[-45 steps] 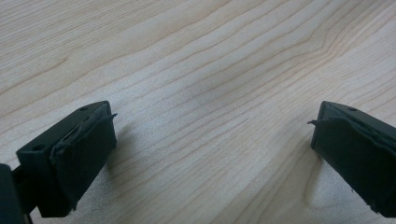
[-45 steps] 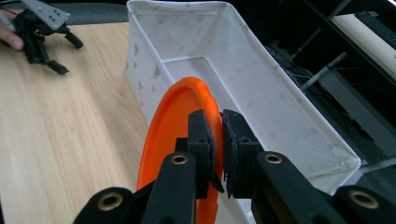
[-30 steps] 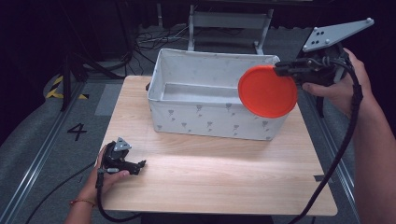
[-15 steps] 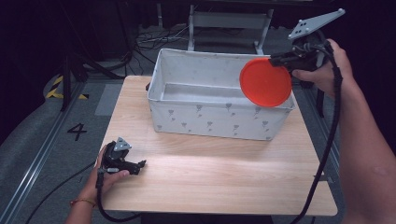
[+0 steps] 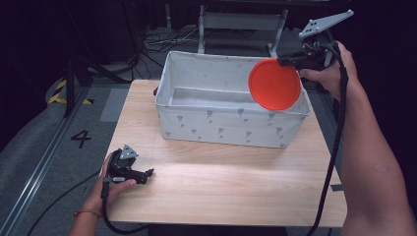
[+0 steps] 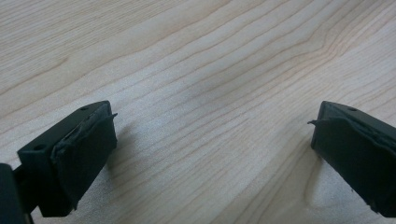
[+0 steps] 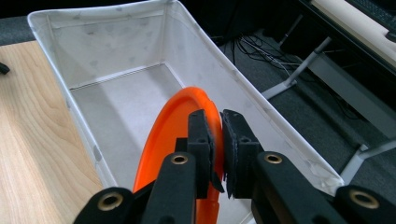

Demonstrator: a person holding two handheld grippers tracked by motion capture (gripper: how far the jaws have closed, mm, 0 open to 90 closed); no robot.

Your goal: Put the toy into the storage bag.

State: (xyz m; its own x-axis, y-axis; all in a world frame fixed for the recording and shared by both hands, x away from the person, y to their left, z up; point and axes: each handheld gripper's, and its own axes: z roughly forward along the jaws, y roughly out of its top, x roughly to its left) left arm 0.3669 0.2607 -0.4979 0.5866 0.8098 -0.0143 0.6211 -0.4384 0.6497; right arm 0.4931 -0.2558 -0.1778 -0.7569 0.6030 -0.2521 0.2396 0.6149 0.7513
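A round, flat orange plastic plate (image 5: 274, 84) hung on edge over the right end of a white fabric storage bin (image 5: 231, 129), at about two o'clock on the light wooden table (image 5: 221, 182). Its broad face pointed toward the camera and slightly left, its rim running up and down. The right gripper (image 5: 284, 61) pinched the plate's upper rim, jaws clenched on it. At about eight o'clock, the left gripper (image 5: 147, 173) rested on the tabletop, jaws spread wide, nothing between them.
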